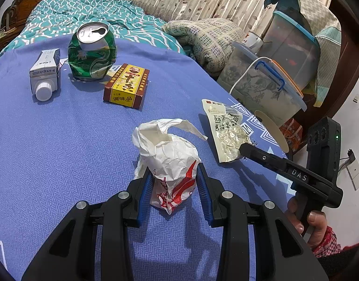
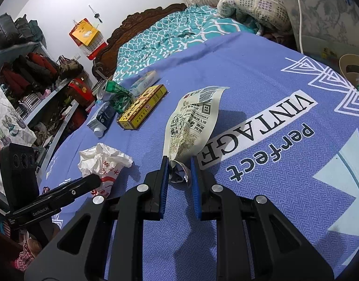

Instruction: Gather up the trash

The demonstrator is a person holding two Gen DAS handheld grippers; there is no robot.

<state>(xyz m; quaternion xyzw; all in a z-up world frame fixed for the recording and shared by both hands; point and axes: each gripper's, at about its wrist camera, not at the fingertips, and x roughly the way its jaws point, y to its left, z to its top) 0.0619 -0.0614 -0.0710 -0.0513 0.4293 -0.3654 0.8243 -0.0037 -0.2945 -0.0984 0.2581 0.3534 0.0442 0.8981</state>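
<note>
On the blue blanket (image 1: 62,140) my left gripper (image 1: 175,178) is shut on a crumpled white paper bag with red print (image 1: 172,159), which also shows in the right wrist view (image 2: 102,161). My right gripper (image 2: 179,168) is shut on the near end of a pale snack wrapper (image 2: 191,126), seen in the left wrist view (image 1: 226,128) with the right gripper (image 1: 247,147) at its lower end. Farther off lie a crushed green can (image 1: 91,51), a small white carton with a cap (image 1: 45,75) and a brown-yellow seasoning box (image 1: 125,86).
A teal quilt (image 1: 85,11) and a folded checked blanket (image 1: 202,39) lie beyond the blue blanket. Clear plastic storage boxes (image 1: 268,86) stand at the right of the bed. A round tan paper cup rim (image 1: 273,131) sits by the bed's edge. Shelves of clothes (image 2: 32,75) stand at the left.
</note>
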